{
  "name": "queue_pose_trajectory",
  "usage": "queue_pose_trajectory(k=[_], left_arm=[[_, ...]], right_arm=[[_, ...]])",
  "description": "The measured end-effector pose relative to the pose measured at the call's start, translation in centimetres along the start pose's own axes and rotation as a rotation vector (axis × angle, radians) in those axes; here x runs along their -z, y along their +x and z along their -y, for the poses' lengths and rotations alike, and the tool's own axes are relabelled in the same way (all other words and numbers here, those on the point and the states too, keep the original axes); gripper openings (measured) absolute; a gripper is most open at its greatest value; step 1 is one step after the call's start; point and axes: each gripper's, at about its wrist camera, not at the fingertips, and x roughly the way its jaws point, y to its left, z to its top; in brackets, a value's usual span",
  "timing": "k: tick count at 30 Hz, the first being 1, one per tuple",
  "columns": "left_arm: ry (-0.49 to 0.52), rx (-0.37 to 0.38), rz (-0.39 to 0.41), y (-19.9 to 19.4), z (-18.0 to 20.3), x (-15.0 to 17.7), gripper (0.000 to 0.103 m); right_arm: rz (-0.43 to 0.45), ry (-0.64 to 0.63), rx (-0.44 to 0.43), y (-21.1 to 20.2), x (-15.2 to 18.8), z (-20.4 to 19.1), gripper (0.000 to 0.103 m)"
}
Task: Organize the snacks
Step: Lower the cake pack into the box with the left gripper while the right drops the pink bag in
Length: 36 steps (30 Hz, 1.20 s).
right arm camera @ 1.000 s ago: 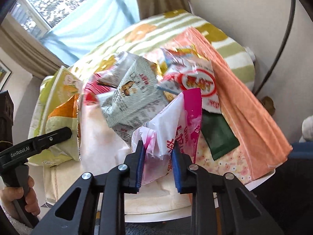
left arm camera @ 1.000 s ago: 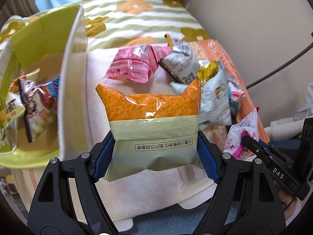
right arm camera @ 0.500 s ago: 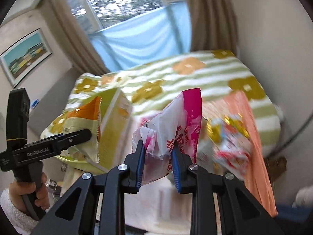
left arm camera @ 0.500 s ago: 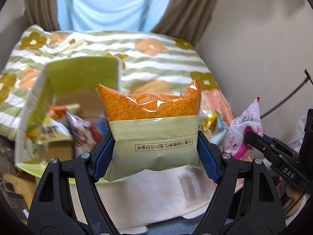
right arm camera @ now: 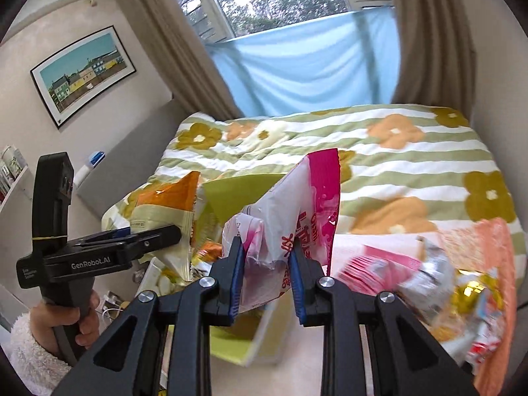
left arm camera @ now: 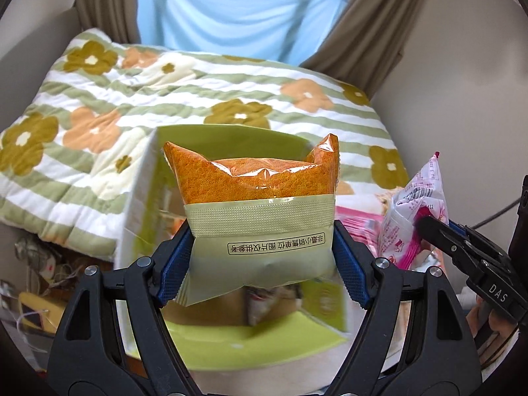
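Observation:
My left gripper (left arm camera: 262, 259) is shut on an orange and pale green snack packet (left arm camera: 257, 204), held upright over the open green box (left arm camera: 231, 340). That gripper (right arm camera: 148, 234) and its packet (right arm camera: 165, 211) also show at the left of the right wrist view. My right gripper (right arm camera: 267, 277) is shut on a crumpled pink and white snack bag (right arm camera: 293, 217), above the box's near corner (right arm camera: 231, 343). From the left wrist view the pink bag (left arm camera: 415, 217) hangs in the right gripper (left arm camera: 429, 227) at the right. The packet hides most of the box's inside.
A striped flowered quilt (right arm camera: 396, 165) covers the bed behind the box. Several loose snack packets (right arm camera: 429, 274) lie on an orange cloth (right arm camera: 495, 247) to the right. A hand in a fluffy white sleeve (right arm camera: 36, 359) holds the left gripper's handle. Cluttered floor items (left arm camera: 36, 274) sit left of the box.
Both grippers have risen and swung left from the loose snack pile to above the green box, each keeping its packet. The box now sits directly under the left gripper.

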Motion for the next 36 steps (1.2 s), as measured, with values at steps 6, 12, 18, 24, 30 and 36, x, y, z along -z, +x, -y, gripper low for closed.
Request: queue_pose_trajectory(k=[6,12,18,24,30,36], left_arm=[[0.0,0.01,-0.053,3.3,-4.6,-1.0,0.088],[0.031,0.016,-0.085,5.3,-6.9,-0.7,0.102],[-0.005,0.033,-0.105,5.1,-7.9,1.3,0.102],[-0.044,0.019,-0.092,3.5,-7.7,3.4,0.102],[-0.059,-0.002,-0.075,2.2,-7.5,4.4,0.102],[-0.054,-0.017,-0.046,1.3,-7.6,4.9,0.102]], right_arm=[[-0.05,0.005,-0.009,5.3,-1.3,-3.1,0.024],[-0.083,0.023,0.041,8.1,-1.4,-4.6,0.024],[-0.112,0.027,0.081,9.0,-1.2,-5.5,0.024],[-0.135,0.002,0.068,10.0,-1.3,-5.7,0.024],[-0.151,-0.022,0.074,11.1,-2.0,-5.4,0.024],[-0.21,-0.052,0.103,12.5,-2.4,-5.5,0.043]])
